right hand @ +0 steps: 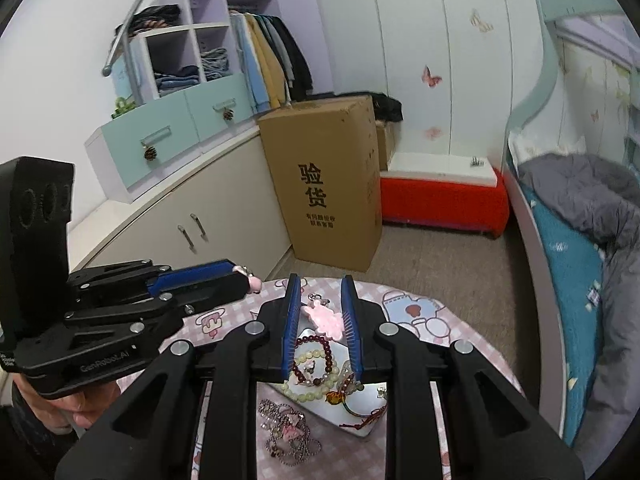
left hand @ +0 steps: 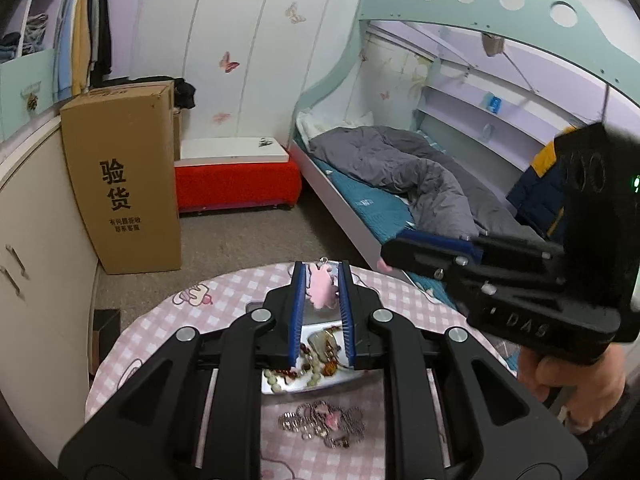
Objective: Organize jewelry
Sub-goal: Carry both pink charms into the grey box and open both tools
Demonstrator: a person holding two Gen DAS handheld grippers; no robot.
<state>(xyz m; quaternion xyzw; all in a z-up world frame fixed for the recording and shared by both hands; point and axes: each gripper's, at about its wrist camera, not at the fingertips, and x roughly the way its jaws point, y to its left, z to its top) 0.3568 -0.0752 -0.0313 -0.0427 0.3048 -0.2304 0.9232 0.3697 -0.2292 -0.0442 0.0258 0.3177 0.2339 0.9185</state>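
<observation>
We've got two claws up over the round counter (left hand: 224, 292) with its pink checked cloth, and each one has a pink charm pinched between its blue pads. In the left wrist view, our left claw (left hand: 321, 280) is drawn in narrow around a pale pink charm (left hand: 321, 289), flat, lobed at the edges, with a small metal ring at its top end poking out past the fingertips. It hangs clear above the counter, not touching it.

Over in the right wrist view, our right claw (right hand: 320, 300) is just as narrow, gripping a second pink charm (right hand: 326, 318), much the same shape, soft pink with a bumpy outline and a little metal clasp at the far end. It lies tilted across the gap, pads pressing both sides.

Below the claws sits a shiny tray (right hand: 360, 412) loaded with bracelets: a dark red bead bracelet (right hand: 320, 360), pale green beads (right hand: 306, 394) curling along the near edge, a red cord (right hand: 366, 416) trailing off. Just beside the tray on the cloth lies a tangle of silver ball chain (right hand: 286, 428) with pink pieces caught in it; the same heap (left hand: 322, 424) shows in the left view, nearer us than the tray (left hand: 280, 386).
</observation>
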